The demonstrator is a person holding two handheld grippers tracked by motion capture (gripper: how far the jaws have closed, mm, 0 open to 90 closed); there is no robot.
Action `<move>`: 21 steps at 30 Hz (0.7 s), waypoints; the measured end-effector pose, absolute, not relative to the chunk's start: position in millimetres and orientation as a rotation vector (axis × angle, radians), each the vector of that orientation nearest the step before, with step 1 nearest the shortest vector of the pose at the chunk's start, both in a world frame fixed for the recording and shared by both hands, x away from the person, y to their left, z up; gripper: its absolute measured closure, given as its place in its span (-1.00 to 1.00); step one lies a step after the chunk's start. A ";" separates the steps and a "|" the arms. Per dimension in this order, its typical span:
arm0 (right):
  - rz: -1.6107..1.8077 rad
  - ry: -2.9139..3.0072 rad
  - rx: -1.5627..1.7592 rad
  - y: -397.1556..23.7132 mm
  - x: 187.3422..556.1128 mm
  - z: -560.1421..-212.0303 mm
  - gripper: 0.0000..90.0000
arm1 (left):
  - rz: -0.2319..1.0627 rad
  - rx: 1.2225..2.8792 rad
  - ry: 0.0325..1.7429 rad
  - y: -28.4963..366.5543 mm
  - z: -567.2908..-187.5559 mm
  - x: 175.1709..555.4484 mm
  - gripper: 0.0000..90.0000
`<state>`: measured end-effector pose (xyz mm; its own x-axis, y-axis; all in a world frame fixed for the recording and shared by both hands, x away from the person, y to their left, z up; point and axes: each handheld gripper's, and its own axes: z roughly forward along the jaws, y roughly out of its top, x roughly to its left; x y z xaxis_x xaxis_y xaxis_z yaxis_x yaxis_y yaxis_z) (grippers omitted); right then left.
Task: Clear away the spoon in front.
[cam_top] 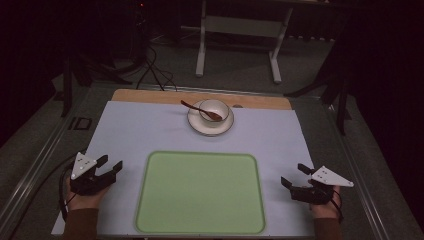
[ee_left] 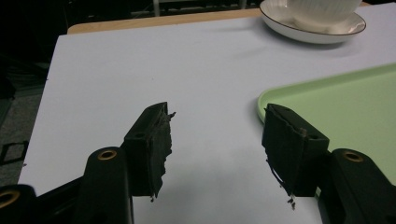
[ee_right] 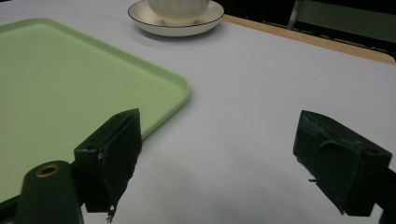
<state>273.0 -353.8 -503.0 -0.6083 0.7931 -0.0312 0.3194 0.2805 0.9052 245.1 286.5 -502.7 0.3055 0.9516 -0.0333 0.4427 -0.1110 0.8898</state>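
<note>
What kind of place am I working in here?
Probably a lab or recording studio, not a home: a table with a pale cover, dark surroundings, loose cables on the carpet, and a white equipment stand behind.

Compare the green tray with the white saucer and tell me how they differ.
The green tray is a large rounded rectangle; the white saucer is small and round. The tray lies bare at the near edge between the two grippers, while the saucer sits at the far side and carries a bowl with a spoon. Both lie flat on the pale mat.

cup [ee_left: 322, 10] cut off by top edge, forearms cropped below
</note>
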 end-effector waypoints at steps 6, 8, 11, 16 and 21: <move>1.291 2.064 0.993 -354.2 272.4 -503.0 -0.68 | 0.741 1.721 1.267 283.1 -503.2 249.9 -0.07; 1.284 2.065 0.994 -354.3 272.6 -503.4 -0.68 | 0.742 1.731 1.262 281.6 -503.3 252.2 -0.06; 1.275 2.067 0.993 -353.7 272.9 -503.8 -0.68 | 0.730 1.732 1.267 278.9 -504.4 255.0 -0.06; 1.273 2.060 0.990 -354.1 272.8 -503.6 -0.68 | 0.701 1.721 1.269 274.0 -504.5 265.3 -0.06; 1.278 2.054 0.987 -355.1 271.1 -502.7 -0.68 | 0.695 1.748 1.253 267.2 -501.2 270.7 -0.07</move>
<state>271.1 -355.1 -502.7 -0.5973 0.8003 -0.0530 0.3061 0.2886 0.9072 270.7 267.2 -501.2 0.3426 0.9387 -0.0383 0.4638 -0.1336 0.8758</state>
